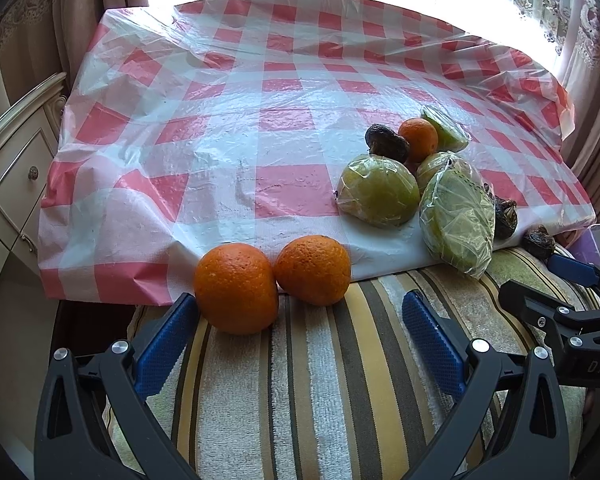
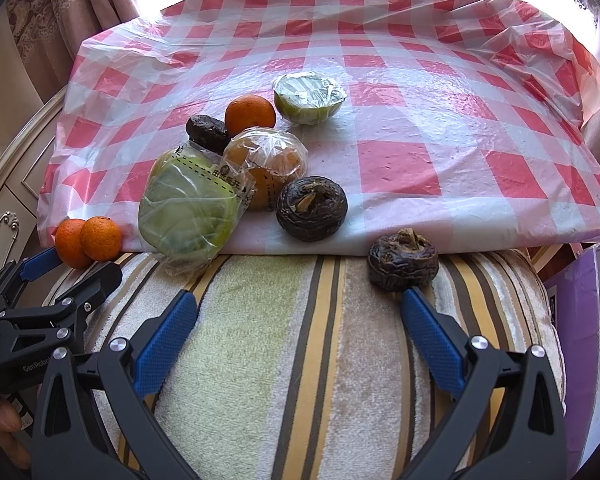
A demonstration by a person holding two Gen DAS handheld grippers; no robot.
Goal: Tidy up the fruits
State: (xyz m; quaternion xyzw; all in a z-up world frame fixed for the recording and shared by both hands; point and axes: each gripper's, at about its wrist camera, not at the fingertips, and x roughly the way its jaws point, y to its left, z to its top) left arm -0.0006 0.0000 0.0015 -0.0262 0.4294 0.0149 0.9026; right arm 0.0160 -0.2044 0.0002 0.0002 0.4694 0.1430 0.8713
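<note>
Two oranges (image 1: 236, 286) (image 1: 313, 269) sit side by side at the near edge of the red-checked cloth (image 1: 228, 120). My left gripper (image 1: 300, 308) is open and empty just in front of them. A pile lies to the right: wrapped green fruits (image 1: 378, 190) (image 2: 188, 208), a third orange (image 2: 250, 114), a wrapped half fruit (image 2: 310, 98) and dark wrinkled fruits (image 2: 311, 208). My right gripper (image 2: 298, 304) is open and empty, with one dark fruit (image 2: 403, 259) at its right fingertip (image 2: 414, 300).
A striped towel (image 2: 284, 360) covers the near surface under both grippers. A cream cabinet (image 1: 12, 168) stands at the left. A purple box (image 2: 588, 320) is at the right. Curtains hang behind the table.
</note>
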